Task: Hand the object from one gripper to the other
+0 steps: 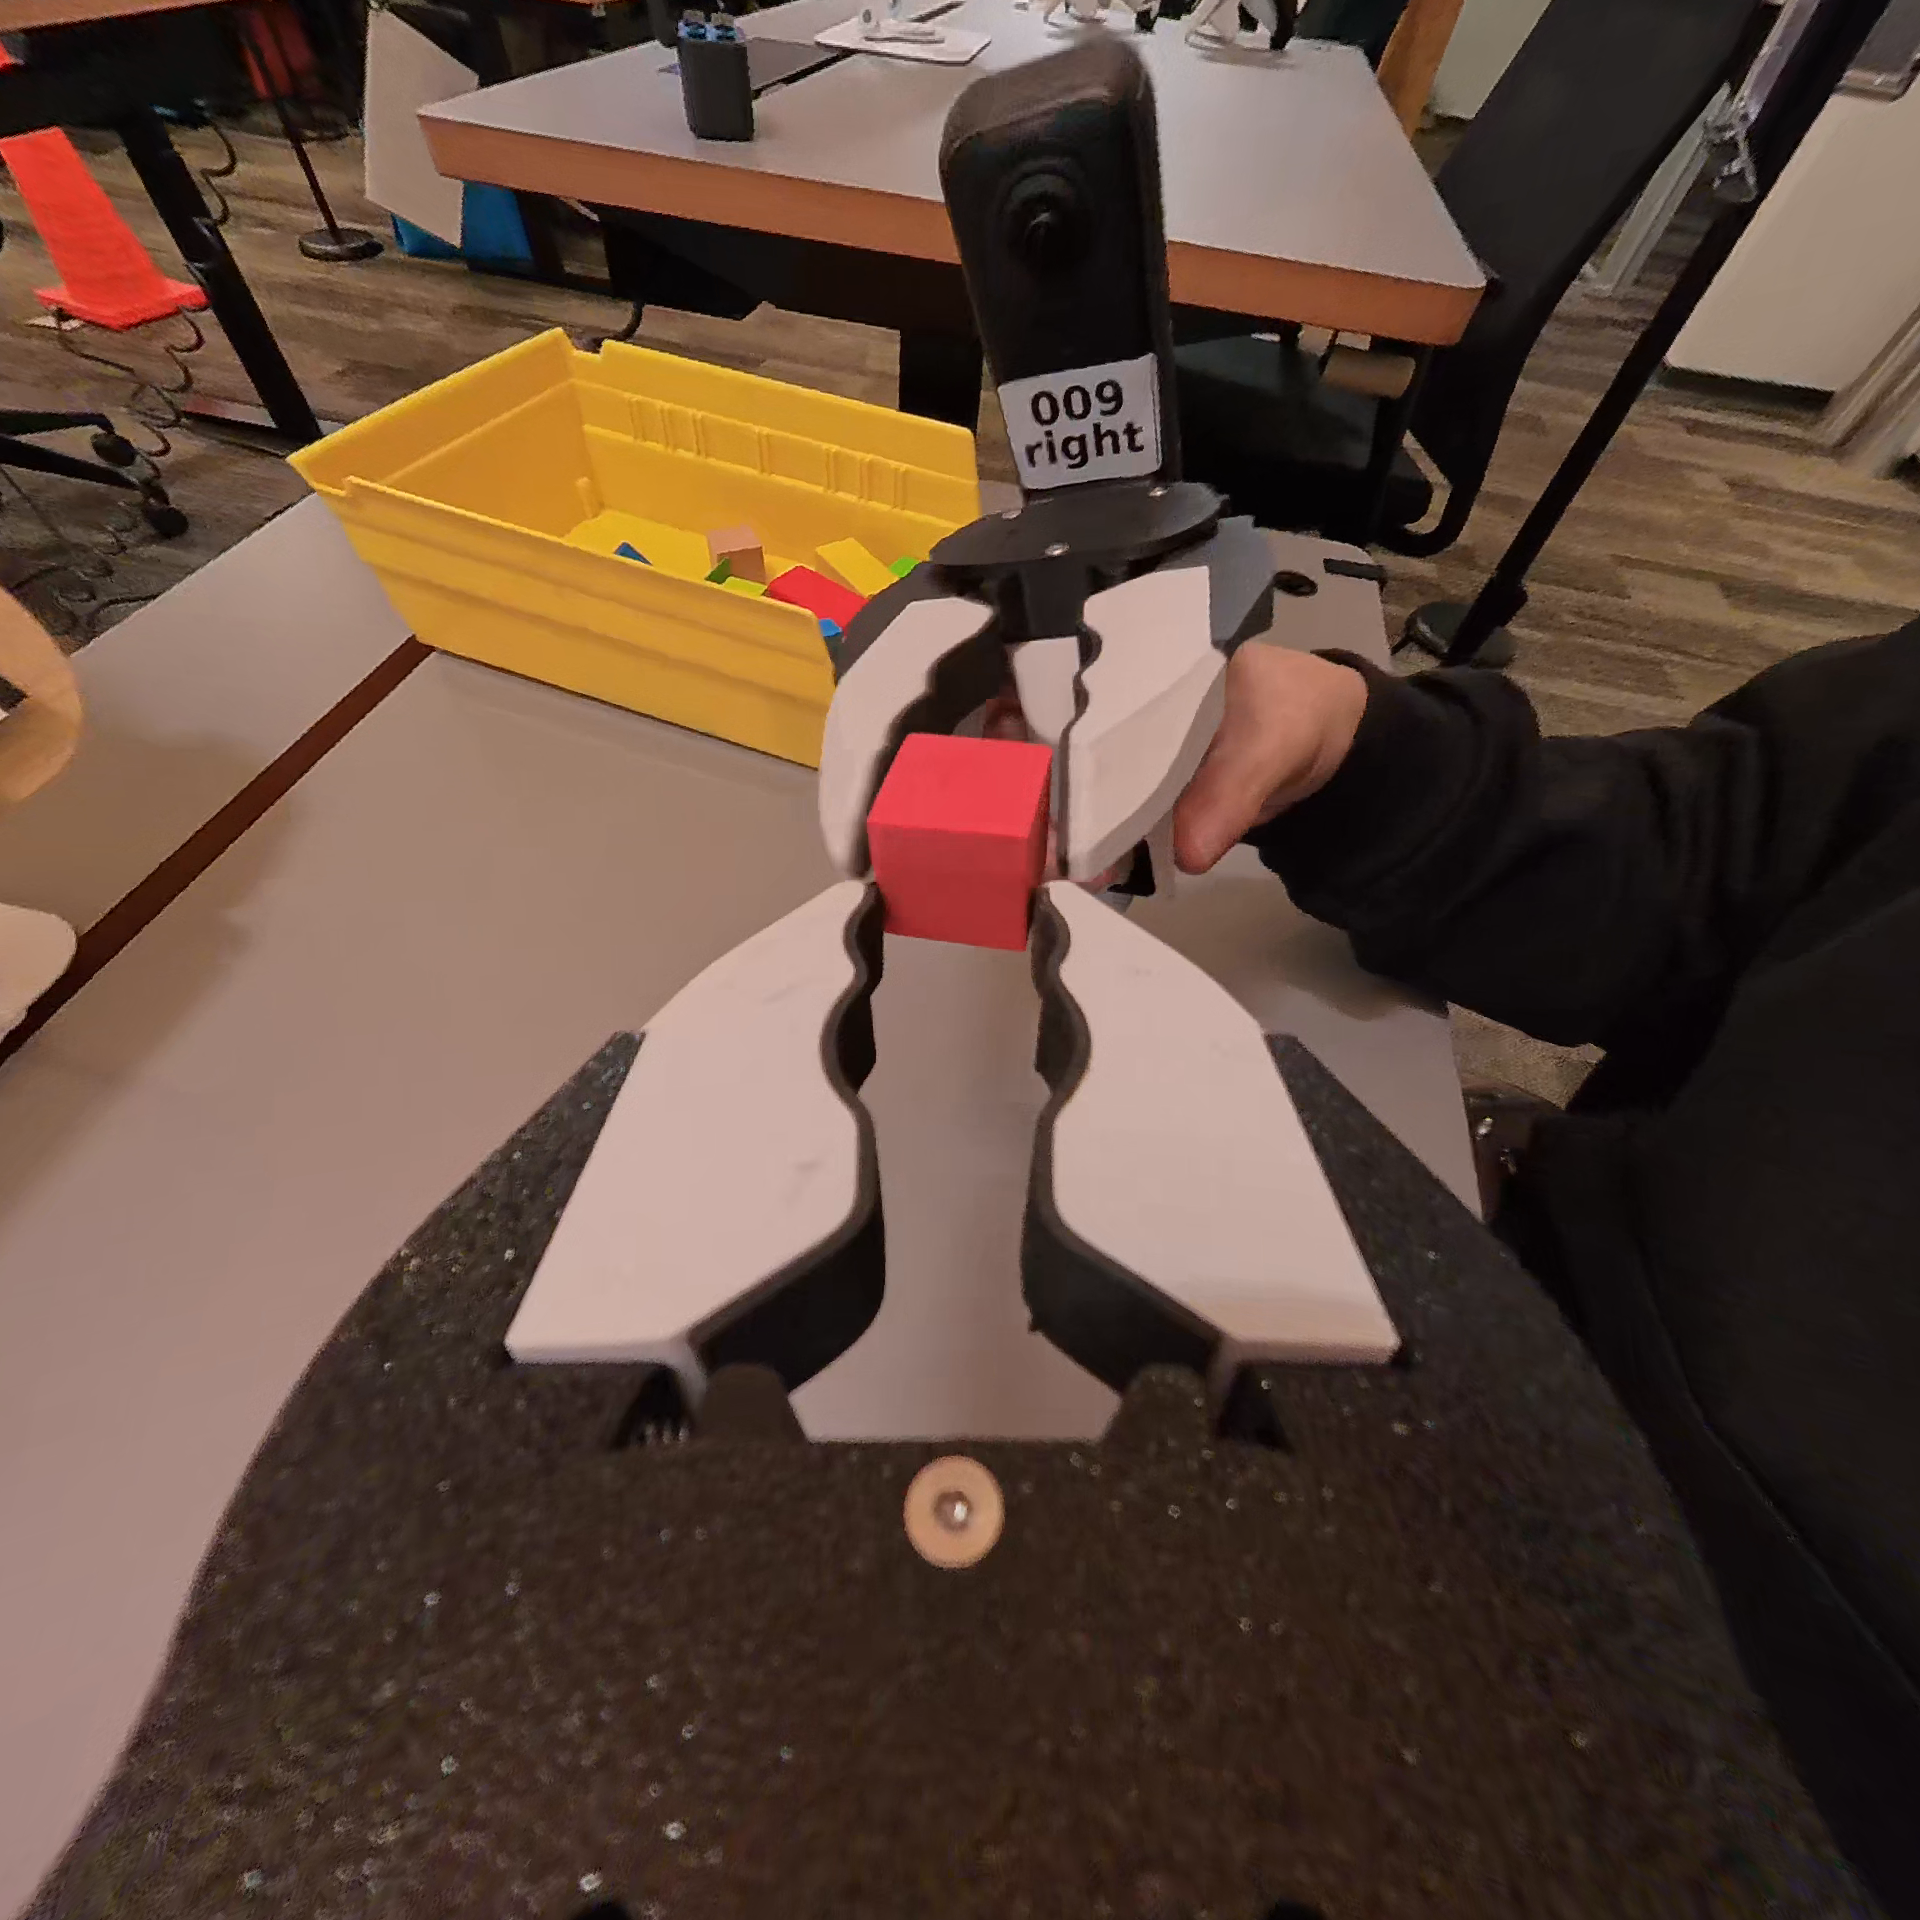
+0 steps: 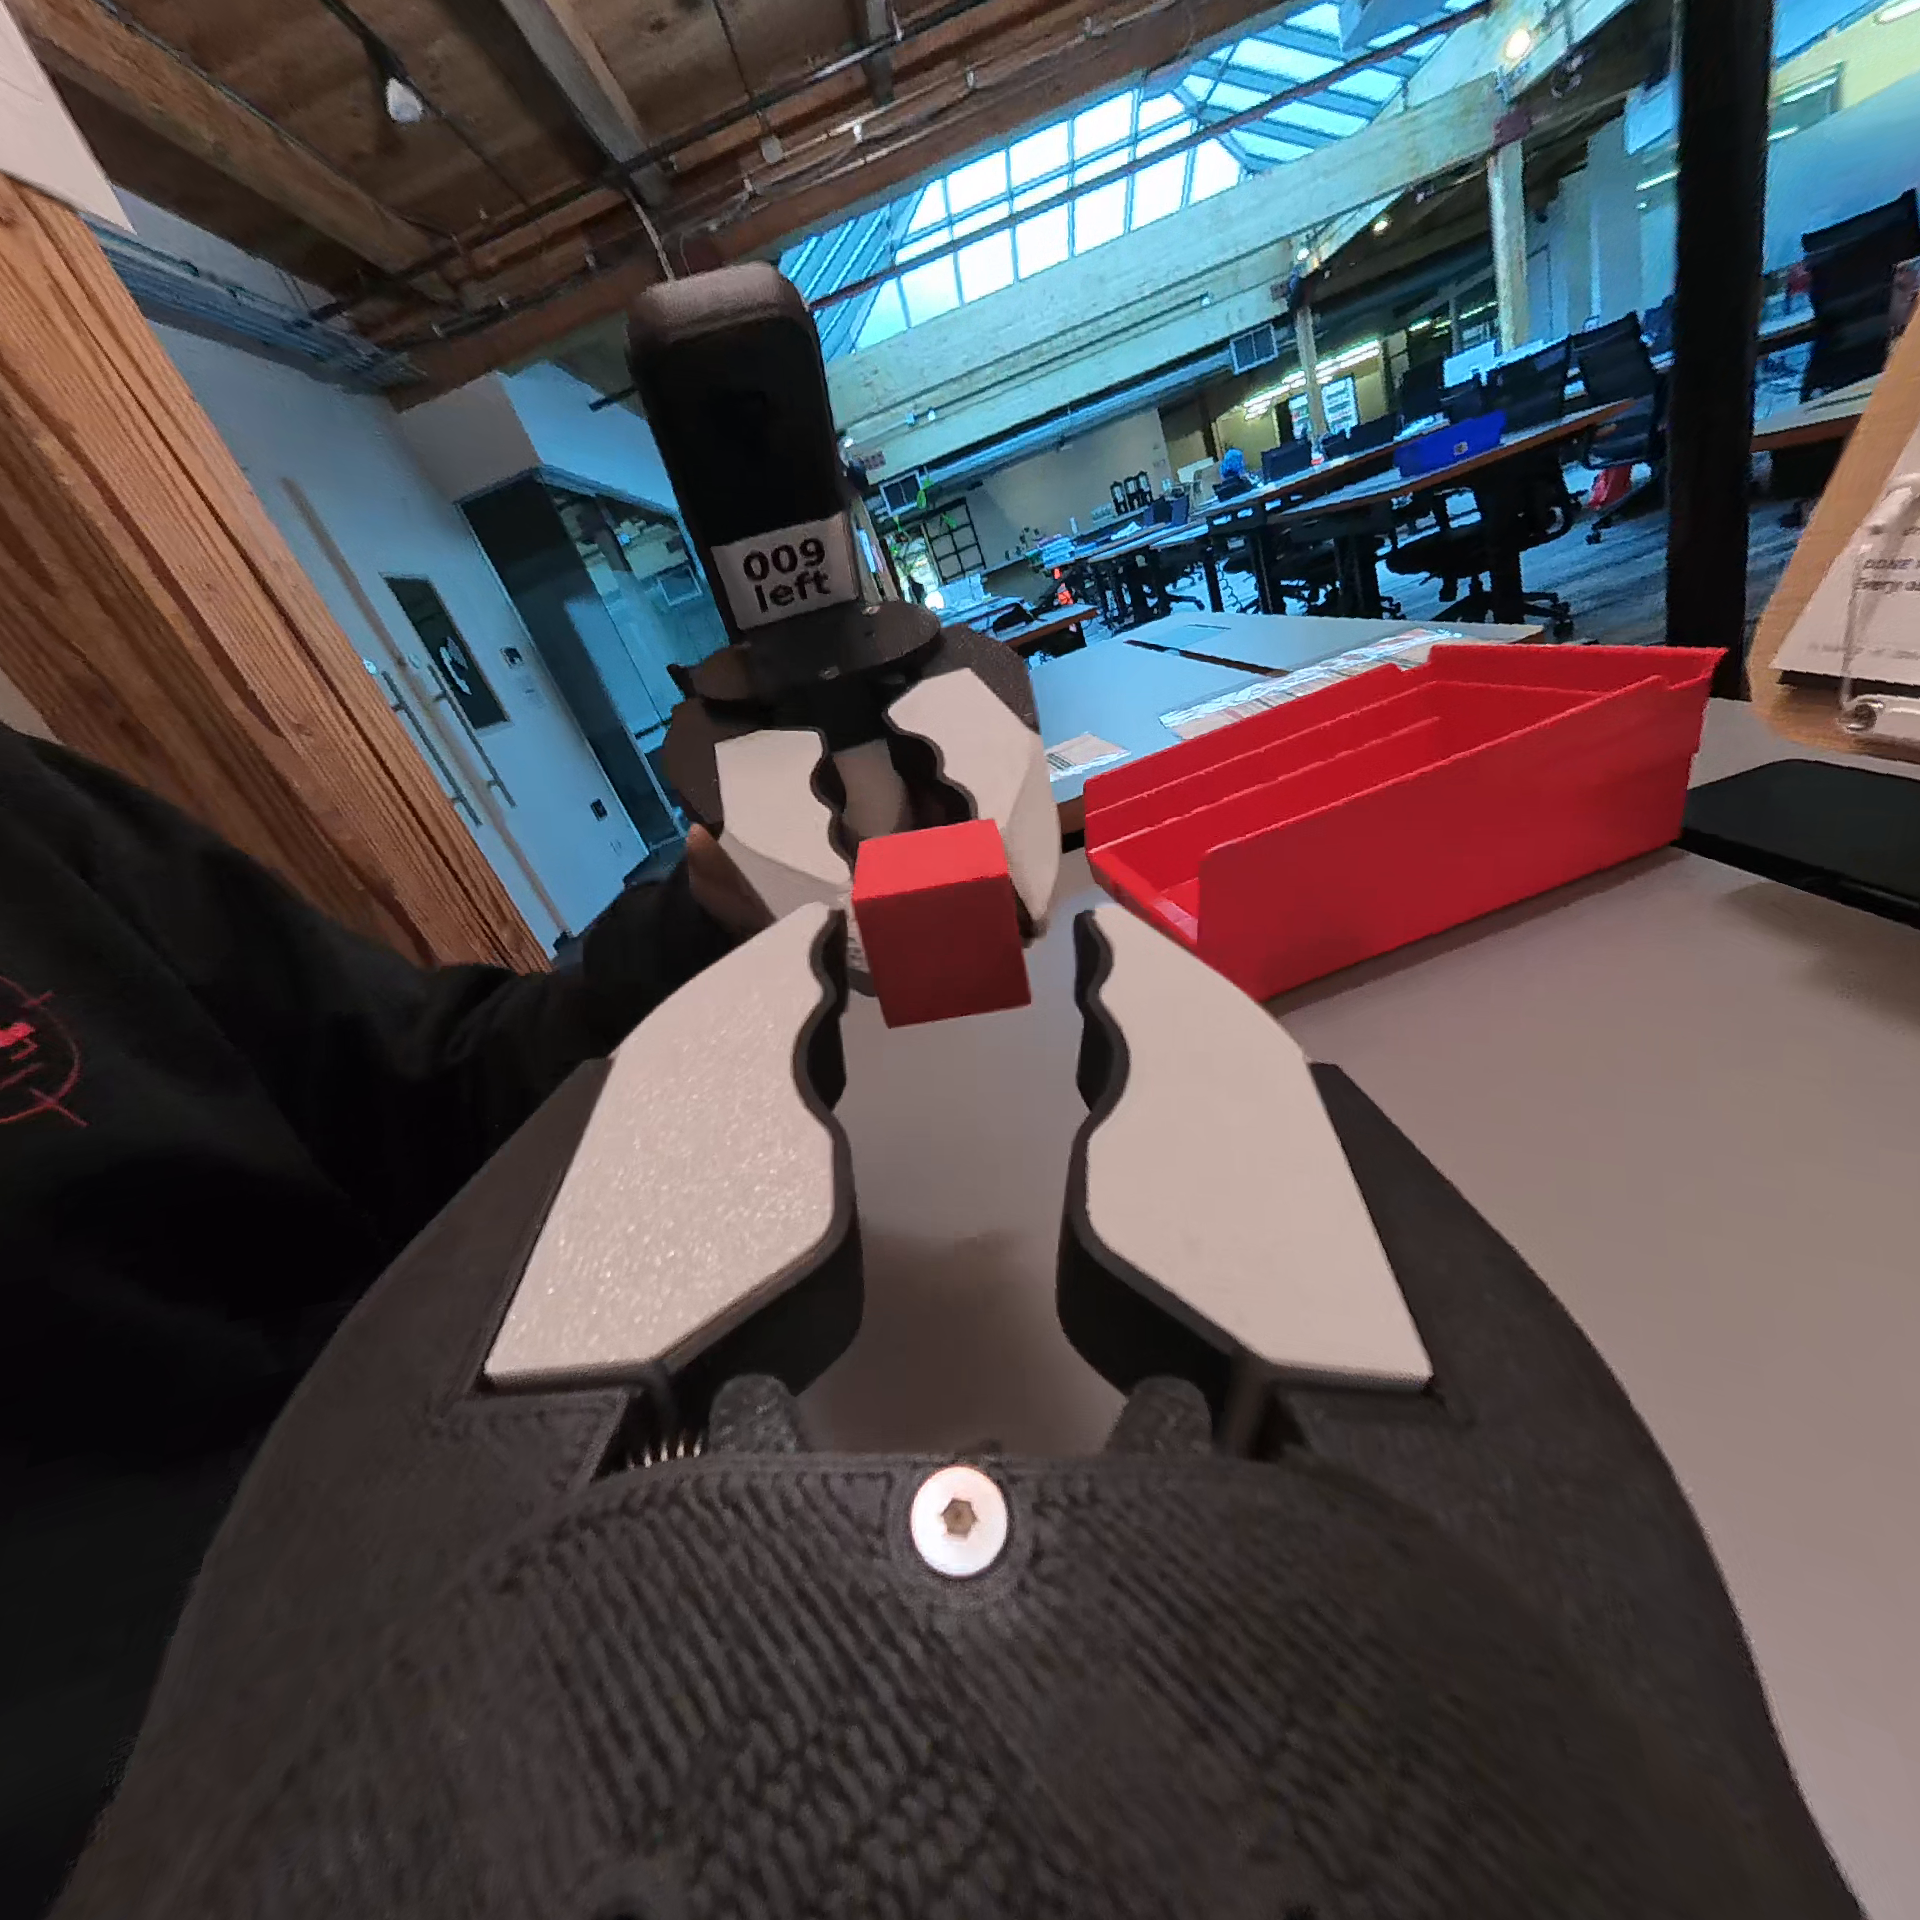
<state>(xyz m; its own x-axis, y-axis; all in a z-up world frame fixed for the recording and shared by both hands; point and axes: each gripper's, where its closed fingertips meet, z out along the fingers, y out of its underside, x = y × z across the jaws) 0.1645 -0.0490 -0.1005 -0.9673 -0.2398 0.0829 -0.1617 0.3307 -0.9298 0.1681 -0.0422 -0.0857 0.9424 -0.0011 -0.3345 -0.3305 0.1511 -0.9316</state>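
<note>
Nearest the lens in the left wrist view, the left gripper (image 1: 956, 914) reaches forward with its two pale grey, wavy-edged fingers (image 1: 769, 1039) pinched on the lower sides of a small red cube-shaped block (image 1: 956, 842), both tips pressing against it above the grey tabletop (image 1: 468, 935). The right gripper (image 2: 956, 935) faces it from the opposite side, its jaws straddling the same block; in the right wrist view a clear gap shows between its right fingertip (image 2: 1101, 935) and the block, so it stands open around the block without clamping it. A hand (image 1: 1268, 748) in a black sleeve grips the right gripper's body. Behind the grippers, on the table, sits a yellow plastic bin (image 1: 582, 582) holding several coloured wooden blocks (image 1: 800, 582). In the right wrist view an open-fronted red plastic bin (image 2: 1403, 790) rests on the table just to the right of the meeting grippers.
</note>
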